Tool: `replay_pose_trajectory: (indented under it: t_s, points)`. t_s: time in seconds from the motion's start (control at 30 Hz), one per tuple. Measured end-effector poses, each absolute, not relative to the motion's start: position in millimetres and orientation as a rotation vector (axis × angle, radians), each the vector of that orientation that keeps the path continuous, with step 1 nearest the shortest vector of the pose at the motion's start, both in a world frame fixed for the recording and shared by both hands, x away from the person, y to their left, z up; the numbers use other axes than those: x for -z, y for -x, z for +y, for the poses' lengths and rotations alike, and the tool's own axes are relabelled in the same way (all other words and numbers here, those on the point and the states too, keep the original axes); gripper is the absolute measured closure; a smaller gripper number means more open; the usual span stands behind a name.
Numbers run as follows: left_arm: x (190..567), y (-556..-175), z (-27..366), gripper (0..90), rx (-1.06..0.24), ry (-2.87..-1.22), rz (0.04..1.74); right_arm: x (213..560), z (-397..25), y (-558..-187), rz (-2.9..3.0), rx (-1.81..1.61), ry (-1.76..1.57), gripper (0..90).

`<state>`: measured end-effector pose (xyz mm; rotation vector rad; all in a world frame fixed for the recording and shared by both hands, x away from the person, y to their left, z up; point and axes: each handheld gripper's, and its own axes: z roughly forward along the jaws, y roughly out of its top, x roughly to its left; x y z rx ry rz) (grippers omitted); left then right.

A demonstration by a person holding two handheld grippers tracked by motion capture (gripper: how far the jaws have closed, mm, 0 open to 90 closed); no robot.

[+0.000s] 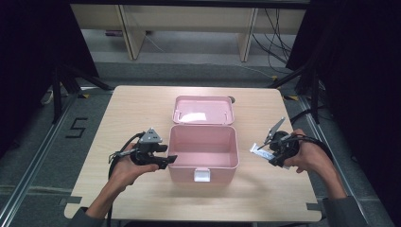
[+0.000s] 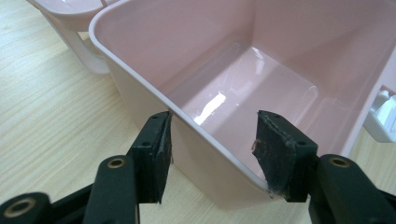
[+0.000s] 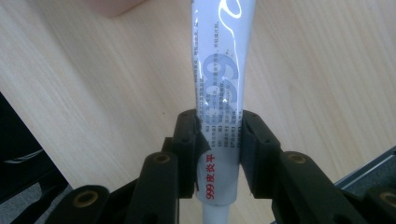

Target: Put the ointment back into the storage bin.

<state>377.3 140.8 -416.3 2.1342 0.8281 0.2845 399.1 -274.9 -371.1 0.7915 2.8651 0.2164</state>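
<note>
High view. A pink box (image 1: pixel 203 152) stands open at the middle of the table (image 1: pixel 123 109), its lid (image 1: pixel 204 110) thrown back on the far side and a white latch (image 1: pixel 202 175) on its near wall. The left gripper (image 1: pixel 171 159) is held at the box's left wall, near the near-left corner. The right gripper (image 1: pixel 270 156) is held to the right of the box, apart from it, with a white tube (image 1: pixel 259 151) in its jaws; the tube's free end points left toward the box.

Left gripper view. The left gripper (image 2: pixel 212 149) has its jaws apart, one on either side of the box (image 2: pixel 289 56) wall: the left jaw outside the wall, the right jaw inside, above the bare floor of the box. Whether either pad touches the wall cannot be told. The lid (image 2: pixel 70 14) lies at upper left, the latch (image 2: pixel 380 119) at the right edge.

Right gripper view. The right gripper (image 3: pixel 219 140) is clamped on the tube (image 3: pixel 217 60), its two jaws pressing the tube's sides near the capped end. The tube bears blue and red print and runs away from the jaws above the table (image 3: pixel 327 70); a corner of the box (image 3: pixel 109 5) lies at the top.
</note>
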Motion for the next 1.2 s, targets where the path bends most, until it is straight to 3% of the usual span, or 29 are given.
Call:
replay_pose_trajectory:
  t_s: [0.67,1.2]
  points:
    - [416.5,-377.1,140.5,45.6,-0.291,-2.134,0.833,327.2,-251.8,-407.4,2.809,-0.383,-0.738,70.3]
    - [416.6,-377.8,140.9,45.6,-0.283,-2.132,0.828,303.2,-203.4,-403.6,2.851,-0.510,-0.544,70.3]
